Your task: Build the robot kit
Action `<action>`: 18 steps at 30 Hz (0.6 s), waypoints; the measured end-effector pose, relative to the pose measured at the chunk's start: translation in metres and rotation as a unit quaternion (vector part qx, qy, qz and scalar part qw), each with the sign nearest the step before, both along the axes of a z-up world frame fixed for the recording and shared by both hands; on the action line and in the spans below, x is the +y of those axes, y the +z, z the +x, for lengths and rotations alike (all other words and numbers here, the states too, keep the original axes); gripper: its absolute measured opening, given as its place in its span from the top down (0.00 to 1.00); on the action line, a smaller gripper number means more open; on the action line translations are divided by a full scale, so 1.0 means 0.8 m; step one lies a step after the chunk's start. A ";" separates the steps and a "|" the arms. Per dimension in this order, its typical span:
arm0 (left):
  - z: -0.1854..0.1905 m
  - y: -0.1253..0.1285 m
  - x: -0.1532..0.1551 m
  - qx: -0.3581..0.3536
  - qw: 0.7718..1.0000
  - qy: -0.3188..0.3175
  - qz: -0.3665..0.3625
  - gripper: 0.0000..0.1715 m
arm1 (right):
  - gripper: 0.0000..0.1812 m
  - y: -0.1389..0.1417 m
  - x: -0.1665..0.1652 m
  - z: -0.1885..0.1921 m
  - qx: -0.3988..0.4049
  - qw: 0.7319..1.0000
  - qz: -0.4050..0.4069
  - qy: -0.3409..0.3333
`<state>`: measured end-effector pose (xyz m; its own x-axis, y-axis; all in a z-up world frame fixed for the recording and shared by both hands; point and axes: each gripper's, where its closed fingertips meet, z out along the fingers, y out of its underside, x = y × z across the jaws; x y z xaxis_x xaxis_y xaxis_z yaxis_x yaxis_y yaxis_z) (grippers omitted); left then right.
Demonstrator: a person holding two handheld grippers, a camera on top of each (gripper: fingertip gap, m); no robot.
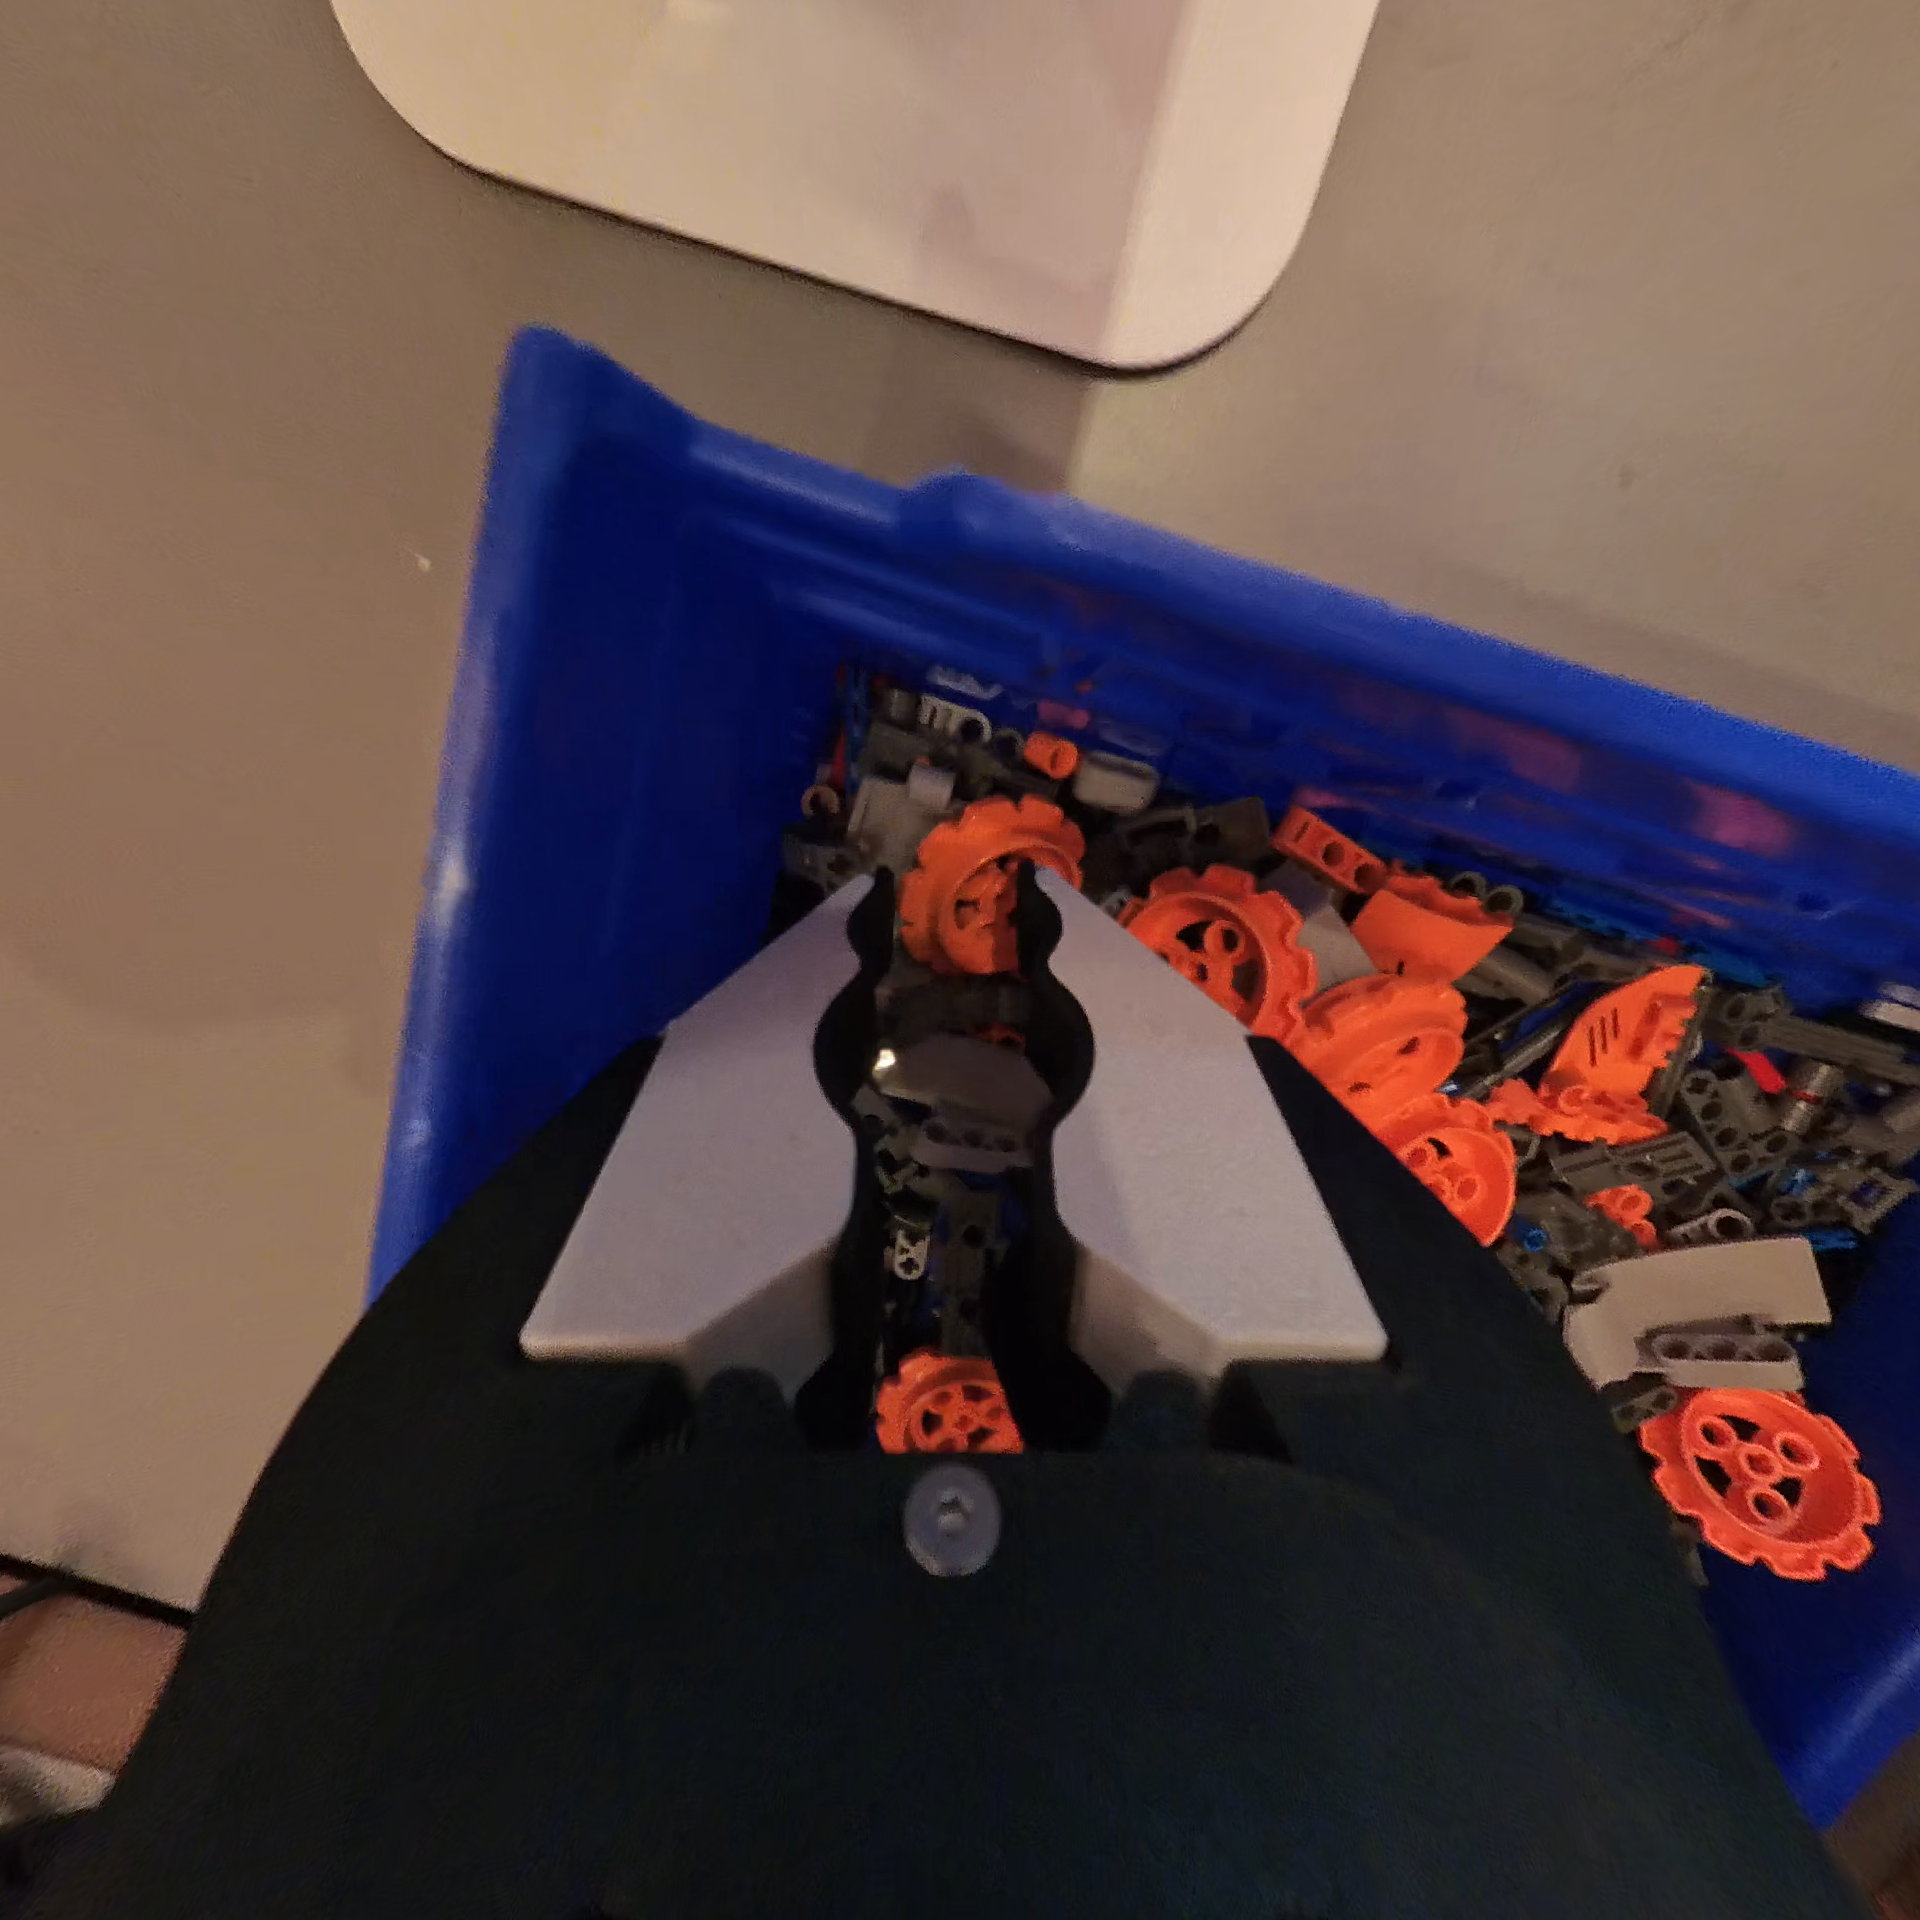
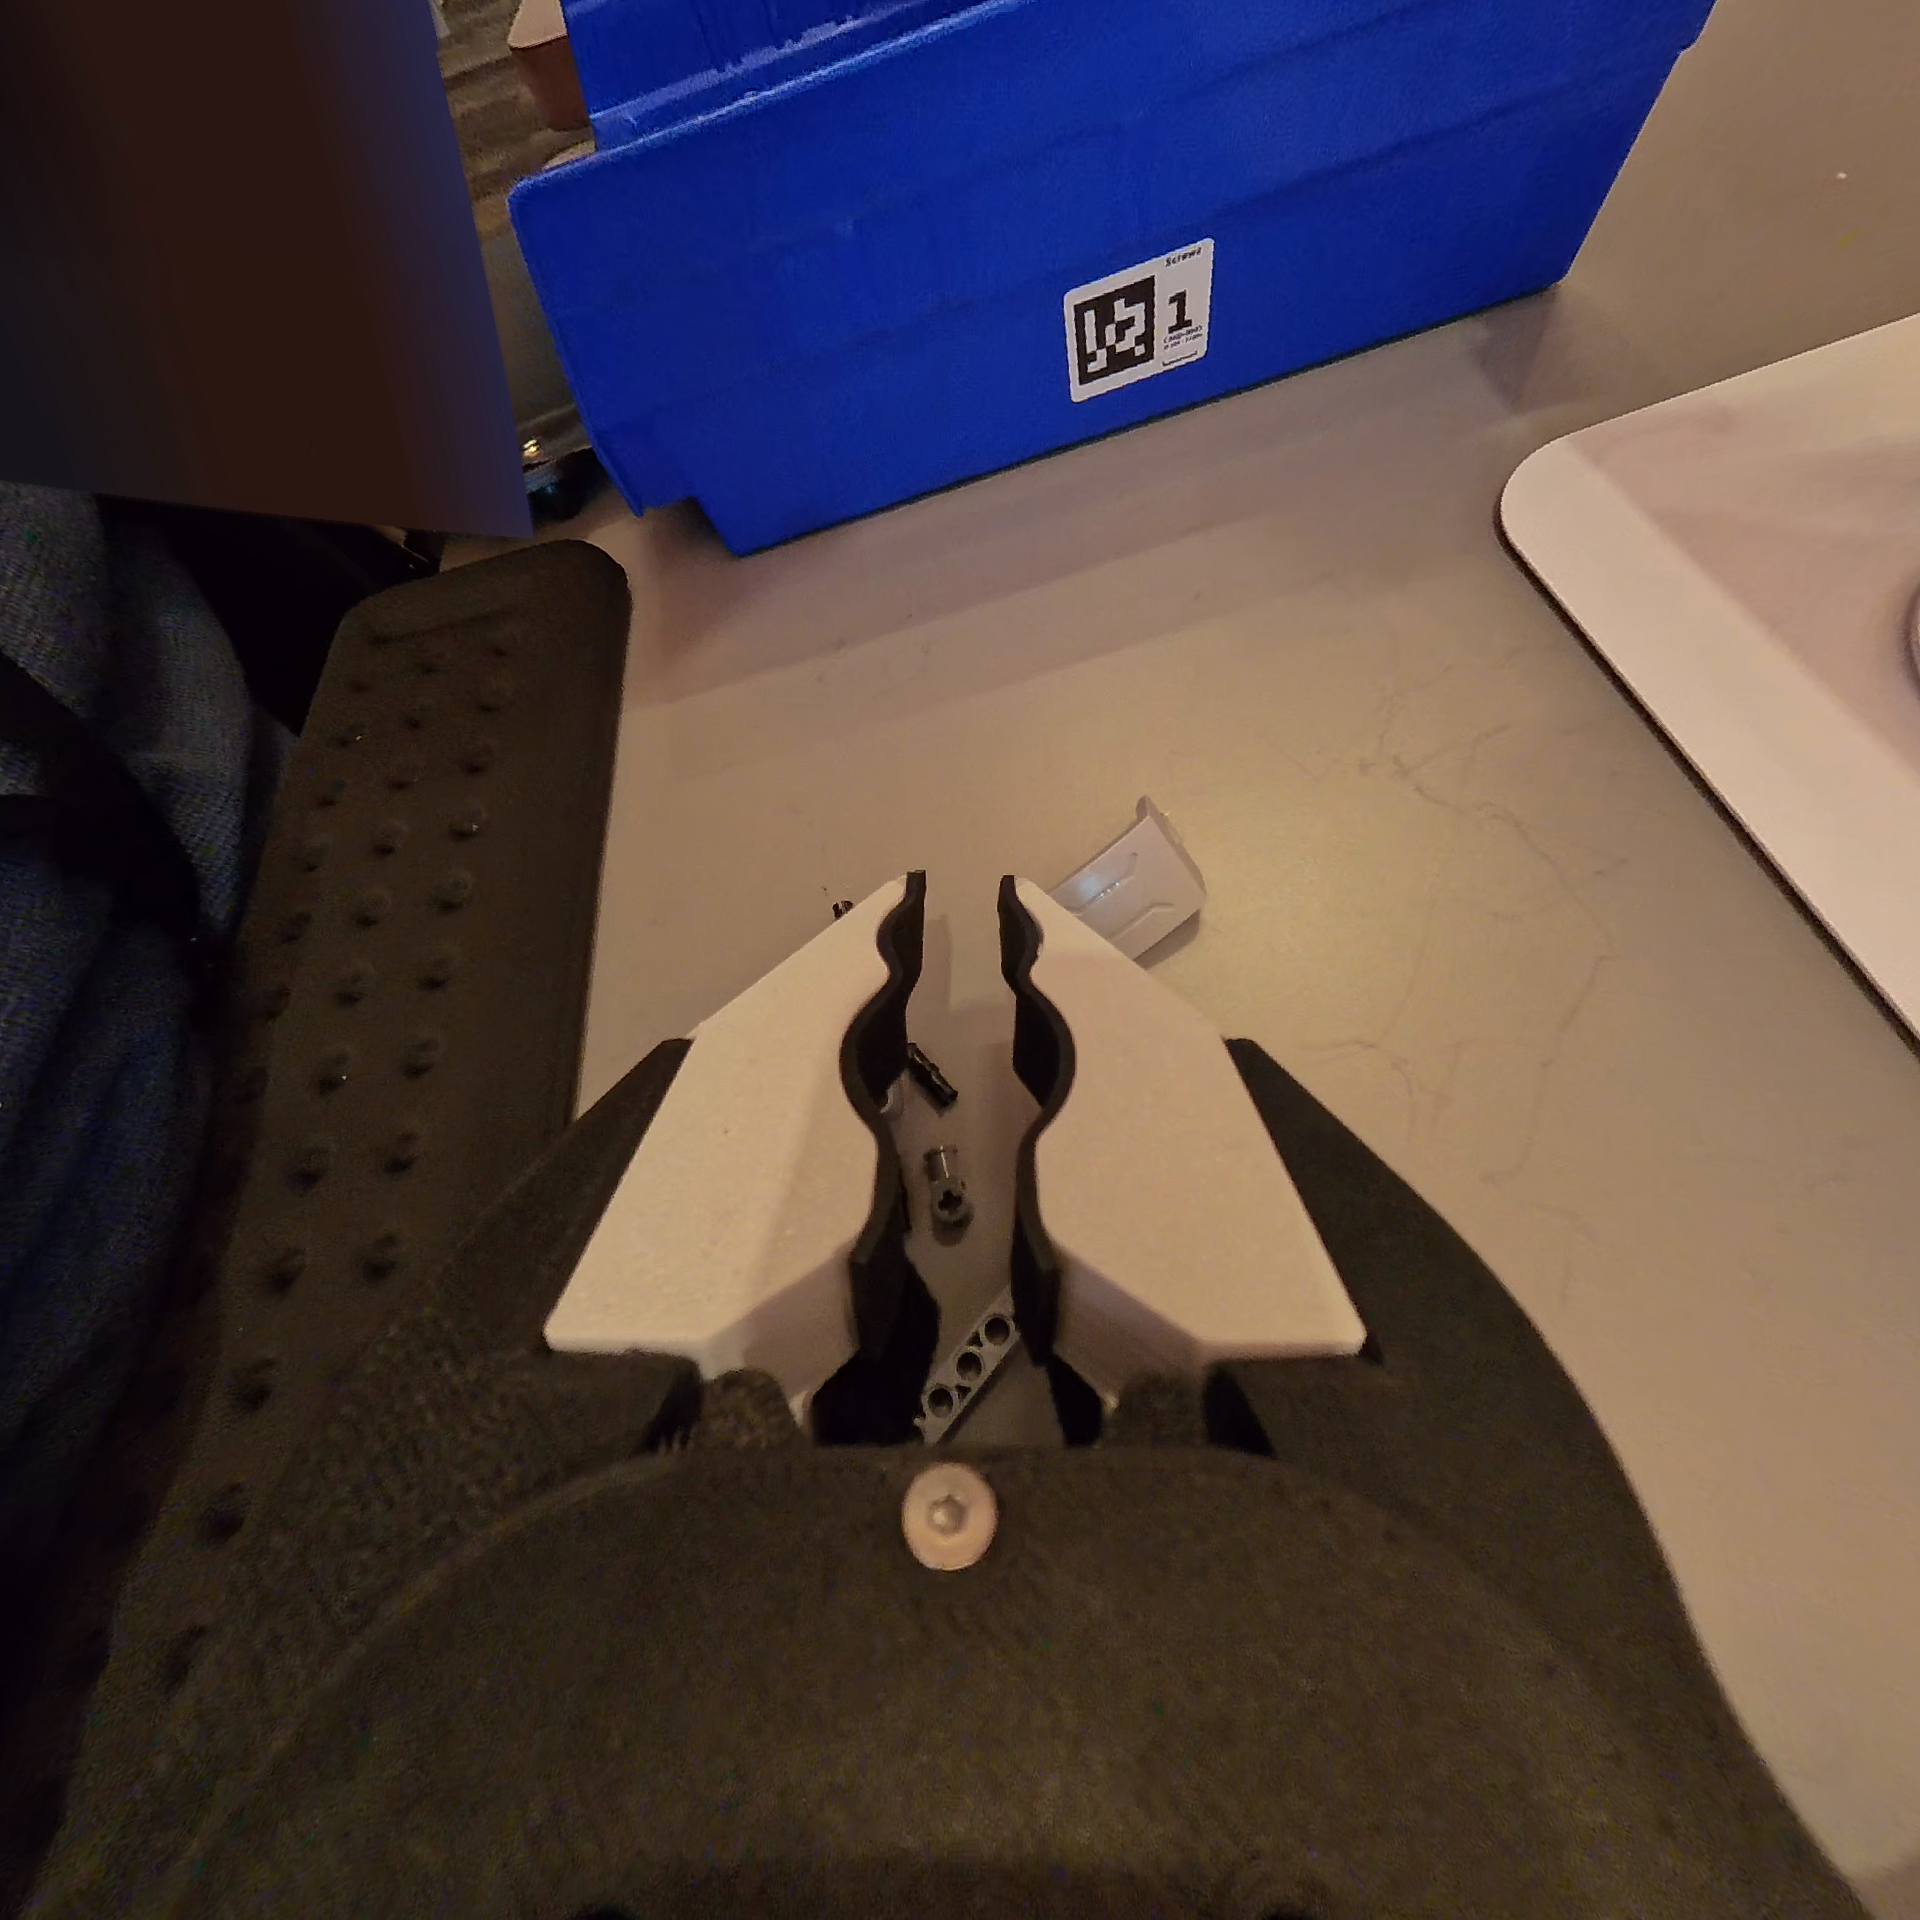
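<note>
The left claw hangs inside a blue bin of building-toy parts, its tips clamped on the rim of an orange gear wheel near the bin's far left corner. More orange wheels and grey beams fill the bin to the right.

The right claw hovers low over the grey tabletop with its tips a little apart and empty. Under it lie a dark pin, a grey connector and a grey holed beam. Just past its right tip lies a grey curved panel. Farther off stands a second blue bin bearing a white sticker with a square black code. A white tray sits at the right edge.
</note>
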<state>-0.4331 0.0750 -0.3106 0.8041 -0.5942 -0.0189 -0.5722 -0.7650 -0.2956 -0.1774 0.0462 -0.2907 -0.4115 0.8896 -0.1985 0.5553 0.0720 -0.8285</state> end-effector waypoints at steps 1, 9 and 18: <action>0.000 -0.002 -0.003 0.000 1.000 0.000 -0.002 0.87 | 0.94 0.000 0.000 0.000 0.000 1.000 0.000 0.000; -0.028 0.000 -0.041 0.036 0.998 0.027 -0.033 0.88 | 0.94 -0.002 0.000 0.000 -0.002 1.000 -0.001 0.000; -0.050 -0.006 -0.088 0.060 0.993 0.052 -0.088 0.93 | 0.94 -0.004 0.001 0.000 -0.005 1.000 -0.001 -0.001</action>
